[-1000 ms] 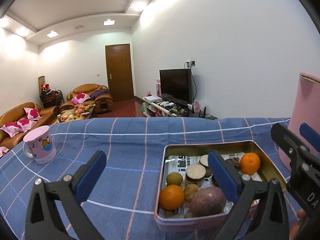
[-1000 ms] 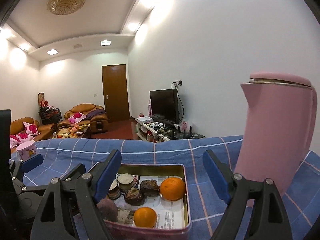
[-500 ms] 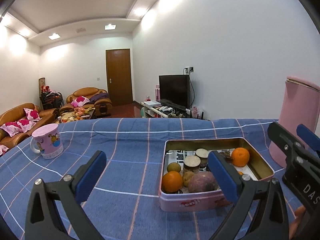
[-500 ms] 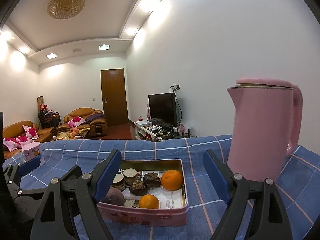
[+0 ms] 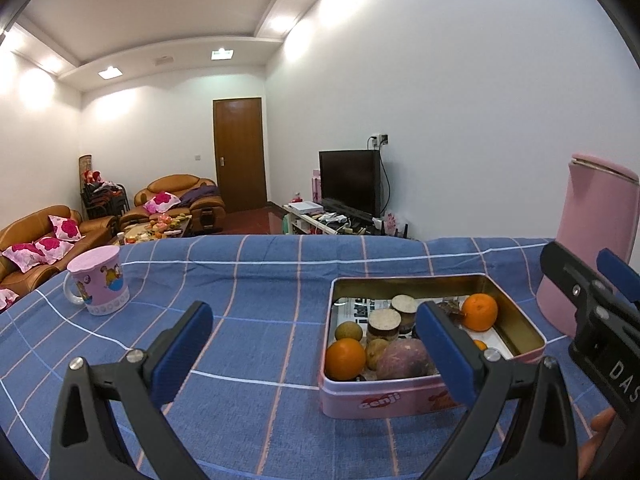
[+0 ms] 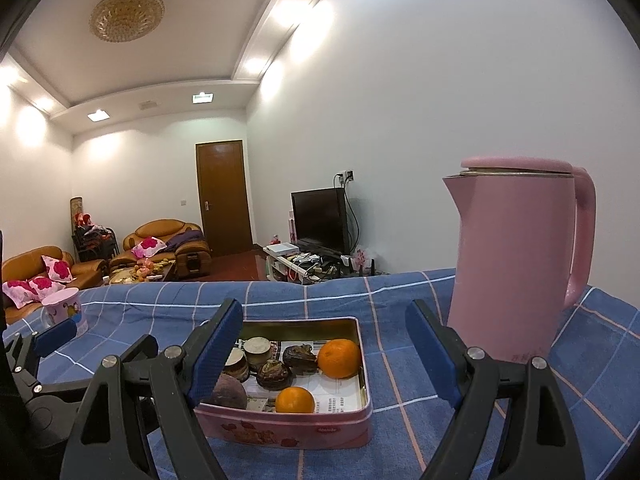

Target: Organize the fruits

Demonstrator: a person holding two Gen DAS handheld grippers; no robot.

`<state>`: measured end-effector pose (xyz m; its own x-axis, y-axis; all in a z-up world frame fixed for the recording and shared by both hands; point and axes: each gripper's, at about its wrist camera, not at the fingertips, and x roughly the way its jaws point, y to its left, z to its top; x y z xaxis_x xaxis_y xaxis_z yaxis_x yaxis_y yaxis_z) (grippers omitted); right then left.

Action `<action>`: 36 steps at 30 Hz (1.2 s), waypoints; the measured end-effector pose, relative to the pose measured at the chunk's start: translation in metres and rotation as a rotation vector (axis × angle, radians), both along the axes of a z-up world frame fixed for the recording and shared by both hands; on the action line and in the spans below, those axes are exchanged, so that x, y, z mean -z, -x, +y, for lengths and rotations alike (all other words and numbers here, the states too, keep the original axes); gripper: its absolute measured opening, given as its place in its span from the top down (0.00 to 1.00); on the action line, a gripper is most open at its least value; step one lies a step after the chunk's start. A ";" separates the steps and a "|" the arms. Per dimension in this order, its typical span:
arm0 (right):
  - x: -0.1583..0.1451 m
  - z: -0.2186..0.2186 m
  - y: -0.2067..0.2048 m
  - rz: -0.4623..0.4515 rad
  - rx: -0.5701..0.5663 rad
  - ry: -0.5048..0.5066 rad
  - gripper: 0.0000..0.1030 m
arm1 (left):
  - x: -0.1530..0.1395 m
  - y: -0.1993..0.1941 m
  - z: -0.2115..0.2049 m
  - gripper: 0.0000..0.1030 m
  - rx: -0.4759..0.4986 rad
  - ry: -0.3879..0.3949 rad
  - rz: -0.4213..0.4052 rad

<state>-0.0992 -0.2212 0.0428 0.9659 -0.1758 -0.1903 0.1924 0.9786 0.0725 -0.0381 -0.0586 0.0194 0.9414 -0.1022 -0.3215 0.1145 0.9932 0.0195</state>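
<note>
We hold the left gripper and right gripper spread wide and empty above the blue checked cloth, where oranges and darker fruits sit in a pink tin beside a pink kettle.

The left gripper hides part of the tin's fruit — the kettle runs off-frame.
</note>
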 end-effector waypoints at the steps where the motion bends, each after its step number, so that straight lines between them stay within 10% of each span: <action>1: 0.000 0.000 0.000 0.000 0.000 0.002 0.18 | 0.000 -0.001 0.000 0.00 -0.001 0.000 0.001; 36: -0.001 -0.001 0.001 0.004 0.002 0.004 0.18 | 0.001 0.000 0.004 0.00 -0.010 -0.001 0.004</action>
<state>-0.1005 -0.2217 0.0434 0.9648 -0.1784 -0.1935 0.1945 0.9785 0.0680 -0.0380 -0.0545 0.0184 0.9413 -0.0921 -0.3249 0.1041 0.9944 0.0197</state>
